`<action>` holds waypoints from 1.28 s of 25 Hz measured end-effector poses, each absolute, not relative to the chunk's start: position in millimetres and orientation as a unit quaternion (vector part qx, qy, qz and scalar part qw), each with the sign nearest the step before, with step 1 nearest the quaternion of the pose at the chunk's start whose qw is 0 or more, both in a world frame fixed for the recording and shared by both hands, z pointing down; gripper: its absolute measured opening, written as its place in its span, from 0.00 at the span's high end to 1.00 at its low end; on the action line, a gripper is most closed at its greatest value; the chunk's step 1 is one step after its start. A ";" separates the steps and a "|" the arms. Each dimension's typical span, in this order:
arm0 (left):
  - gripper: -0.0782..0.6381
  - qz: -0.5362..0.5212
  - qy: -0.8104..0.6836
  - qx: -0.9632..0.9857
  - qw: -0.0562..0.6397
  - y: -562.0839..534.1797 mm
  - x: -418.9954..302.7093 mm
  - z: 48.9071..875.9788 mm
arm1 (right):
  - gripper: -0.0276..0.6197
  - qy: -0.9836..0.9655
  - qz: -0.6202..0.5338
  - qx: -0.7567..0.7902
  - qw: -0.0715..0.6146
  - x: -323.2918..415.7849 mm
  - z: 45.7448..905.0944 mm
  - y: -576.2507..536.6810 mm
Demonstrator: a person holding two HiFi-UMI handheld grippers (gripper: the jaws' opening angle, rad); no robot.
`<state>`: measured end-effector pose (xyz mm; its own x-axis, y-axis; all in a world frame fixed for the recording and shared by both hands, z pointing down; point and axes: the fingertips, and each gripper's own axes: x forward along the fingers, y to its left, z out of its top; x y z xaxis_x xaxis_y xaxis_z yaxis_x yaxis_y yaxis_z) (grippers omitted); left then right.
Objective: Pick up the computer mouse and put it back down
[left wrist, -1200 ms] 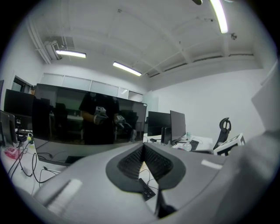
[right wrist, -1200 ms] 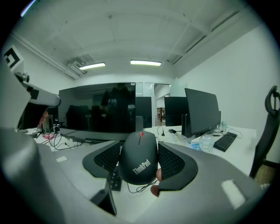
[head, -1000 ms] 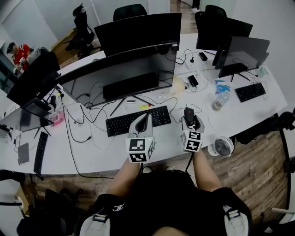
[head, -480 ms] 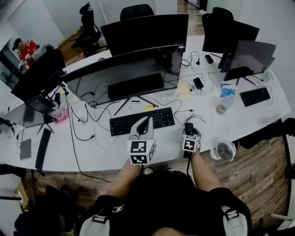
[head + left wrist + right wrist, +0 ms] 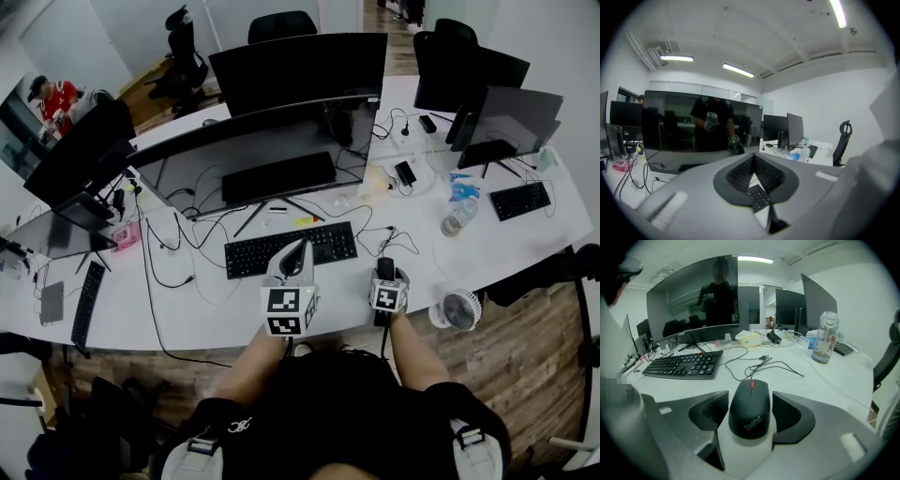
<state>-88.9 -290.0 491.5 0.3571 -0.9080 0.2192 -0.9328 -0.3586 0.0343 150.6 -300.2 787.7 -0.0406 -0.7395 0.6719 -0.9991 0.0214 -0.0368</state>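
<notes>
In the head view, you are holding both grippers over the front edge of the white desk (image 5: 187,309). Your left gripper (image 5: 299,246) is hovering over the black keyboard (image 5: 291,248), its tips pointing at the right half of the keys. Your right gripper (image 5: 386,275) is sitting near the front edge, just right of the keyboard's right end, and the black computer mouse (image 5: 385,265) is showing between its jaws. A small fan (image 5: 458,307) is standing at the front edge to the right of it.

In the left gripper view, the left gripper (image 5: 752,164) is pressing its ribbed pads fully together and gripping nothing; a strip of keyboard (image 5: 758,198) is showing below the pads.

In the right gripper view, the right gripper (image 5: 750,397) is hugging the computer mouse (image 5: 750,411), one dark pad lying against each flank, the wheel end pointing away from you. Whether the mouse is resting on the desk or hanging just clear of it, you cannot tell here. Its cable (image 5: 764,364) is looping across the desk (image 5: 797,385) ahead, with the keyboard (image 5: 684,364) at the left and a water bottle (image 5: 824,337) at the right.
</notes>
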 end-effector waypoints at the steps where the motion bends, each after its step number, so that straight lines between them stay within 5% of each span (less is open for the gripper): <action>1: 0.82 0.080 -0.561 0.821 0.077 -290.2 -88.5 491.6 | 0.54 -0.674 0.255 0.650 0.241 151.2 779.6 -300.7; 10: 0.82 0.060 -0.554 0.826 0.084 -297.4 -84.6 487.4 | 0.56 -0.722 0.108 0.673 0.119 143.4 635.8 -312.4; 19: 0.82 0.043 -0.537 0.840 0.069 -300.5 -70.3 467.1 | 0.95 -0.731 -0.017 0.680 -0.056 138.3 441.5 -304.0; 32: 0.82 0.038 -0.525 0.848 0.058 -298.2 -65.3 458.2 | 0.95 -0.734 -0.011 0.677 -0.055 130.1 422.8 -281.3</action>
